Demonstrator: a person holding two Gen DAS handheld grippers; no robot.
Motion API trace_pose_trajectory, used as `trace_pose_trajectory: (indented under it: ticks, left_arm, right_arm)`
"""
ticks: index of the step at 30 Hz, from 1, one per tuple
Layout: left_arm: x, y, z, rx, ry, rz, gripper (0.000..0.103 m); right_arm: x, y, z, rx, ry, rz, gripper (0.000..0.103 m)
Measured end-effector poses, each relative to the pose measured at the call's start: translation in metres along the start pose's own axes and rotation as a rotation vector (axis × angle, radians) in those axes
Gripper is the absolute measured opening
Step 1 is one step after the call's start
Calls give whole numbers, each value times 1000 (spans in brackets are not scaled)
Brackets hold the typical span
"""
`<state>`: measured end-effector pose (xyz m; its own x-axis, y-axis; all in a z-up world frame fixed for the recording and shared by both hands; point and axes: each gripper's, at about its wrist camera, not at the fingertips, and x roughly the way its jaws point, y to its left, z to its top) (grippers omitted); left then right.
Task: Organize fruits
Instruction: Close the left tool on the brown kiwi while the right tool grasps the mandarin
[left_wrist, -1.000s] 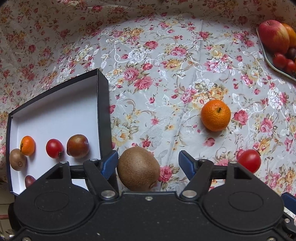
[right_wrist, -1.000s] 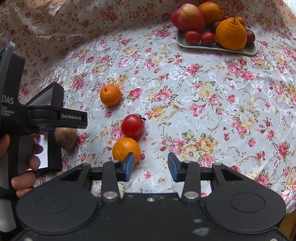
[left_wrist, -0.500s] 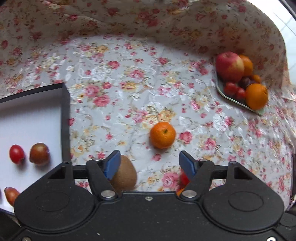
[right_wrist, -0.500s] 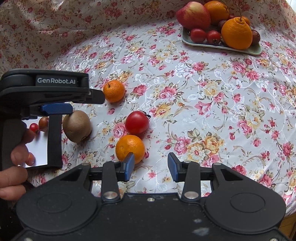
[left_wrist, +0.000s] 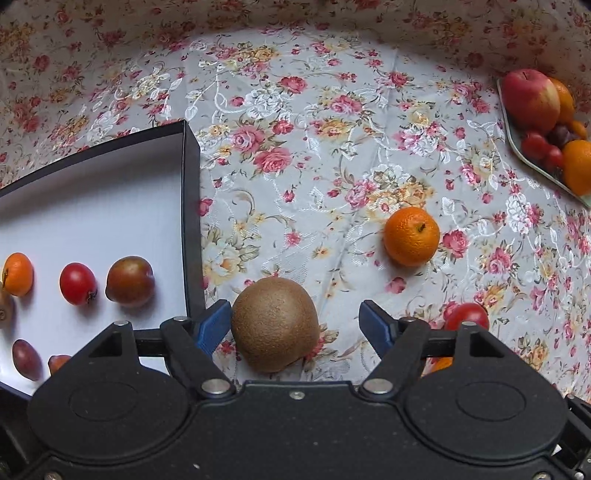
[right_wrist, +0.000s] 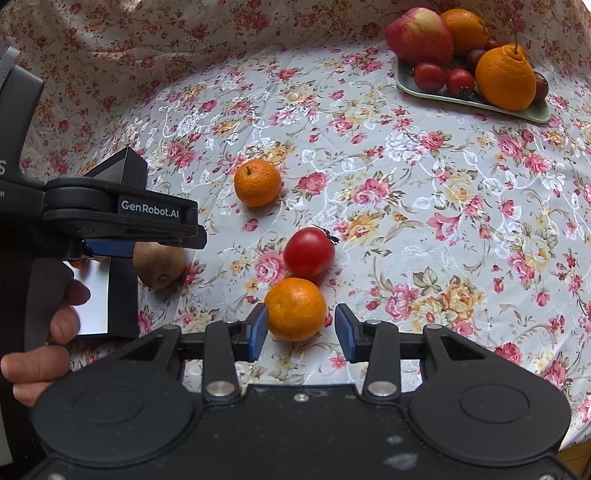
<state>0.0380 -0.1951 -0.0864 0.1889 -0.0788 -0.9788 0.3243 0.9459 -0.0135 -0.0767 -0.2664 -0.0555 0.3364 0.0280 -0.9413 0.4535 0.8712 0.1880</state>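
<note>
A brown kiwi (left_wrist: 275, 325) lies on the floral cloth between the fingers of my open left gripper (left_wrist: 295, 321), close against the left finger. An orange (right_wrist: 295, 308) sits between the fingers of my open right gripper (right_wrist: 302, 326), with gaps on both sides. Behind the orange rests a red tomato (right_wrist: 308, 252), touching it, and farther back a mandarin (right_wrist: 257, 182). The black box (left_wrist: 190, 221) with a white floor stands left of the kiwi. It holds a plum (left_wrist: 130, 281), a small tomato (left_wrist: 77, 283), a small orange (left_wrist: 16, 274) and others.
A pale green tray (right_wrist: 443, 96) at the far right carries an apple (right_wrist: 419, 35), oranges, tomatoes and plums. A person's hand (right_wrist: 40, 354) grips the left tool's housing (right_wrist: 122, 214) at the left of the right wrist view. Cloth rises behind the table.
The left gripper swung up and right, then came back down around the kiwi. The right gripper moved forward, so the orange now lies between its fingers. Both stayed open.
</note>
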Motion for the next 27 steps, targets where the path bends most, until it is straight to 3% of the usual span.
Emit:
trace_pose_trajectory:
  ticks: [6,11,16,22,27]
  left_arm:
    - [0,2,-1,14,8,-12,75]
    - [2,6,0,-2,20,-17,74]
    - [4,4,0,15,3,50,57]
    - [1,8,0,-16,5,-28,56]
    - [-13,4,0,-43,-32,-141,56]
  right_arm:
    - [18,12,1,-37,-6,-25,45]
    - [24,29,-4,-150,-22,-85,44]
    - [19,29,-4,-123,-12,-35,44]
    - [4,19,2,-51,-33,-4,44]
    - [-7,6,12,11,-63,-4,44]
